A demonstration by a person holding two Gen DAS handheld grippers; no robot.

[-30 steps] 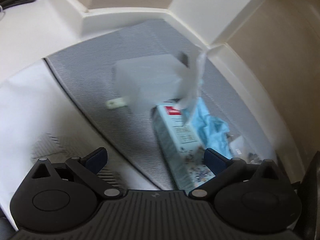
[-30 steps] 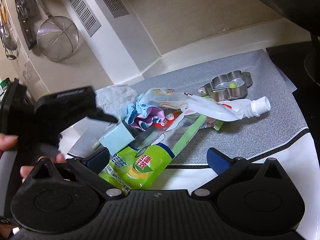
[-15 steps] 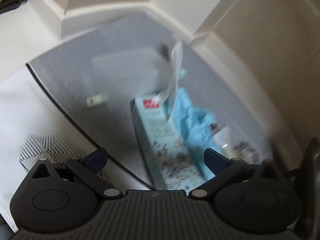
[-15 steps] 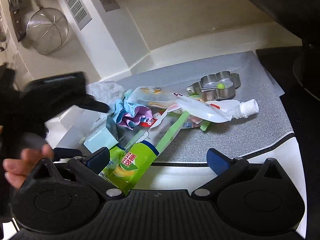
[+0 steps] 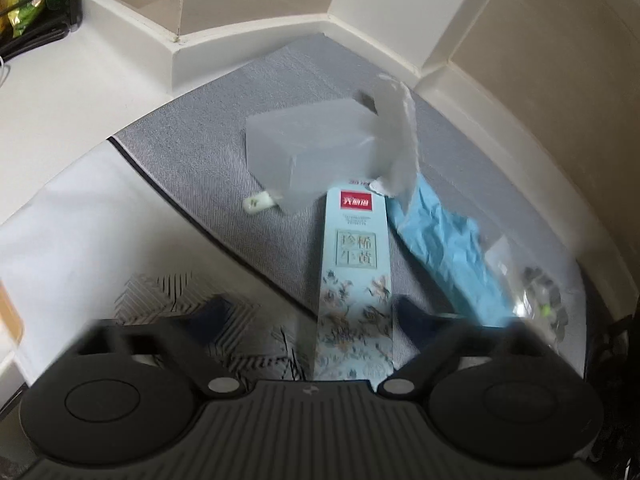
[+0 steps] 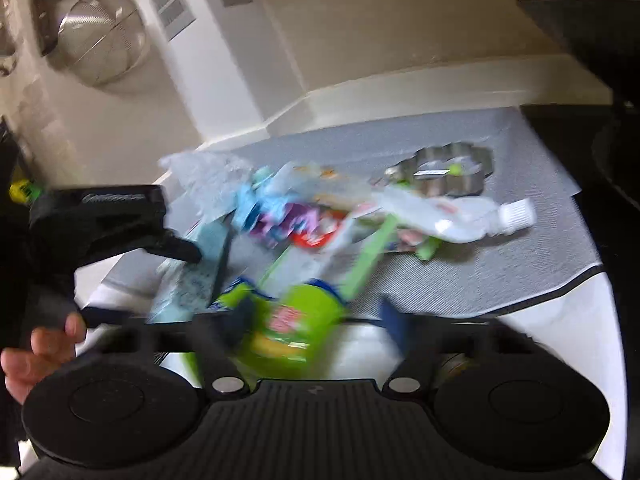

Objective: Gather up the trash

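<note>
A pile of trash lies on a grey mat [image 5: 192, 168]. In the left wrist view a long pale blue carton [image 5: 356, 264] runs between the fingers of my left gripper [image 5: 314, 318]. Its jaws are closing; the right pad is near the carton's edge and the left pad stands off it. In the right wrist view, blurred, a green snack packet [image 6: 296, 316] sits between the fingers of my right gripper [image 6: 318, 318]. These jaws are closing too, with a gap left at the right pad. The left gripper [image 6: 176, 248] and a hand [image 6: 40, 348] show at the left.
A translucent white bag [image 5: 312, 152] and crumpled blue paper [image 5: 448, 240] lie beyond the carton. A white pouch with a cap [image 6: 472, 220], a metal cookie cutter [image 6: 452, 168] and coloured wrappers [image 6: 280, 220] lie on the mat. A strainer [image 6: 104, 36] hangs on the wall. A dark stove [image 6: 600, 140] borders the right.
Both grippers' jaws have narrowed. The pale blue carton now sits centred between the left fingers. The right gripper has come closer to the green packet, and its view has blurred.
</note>
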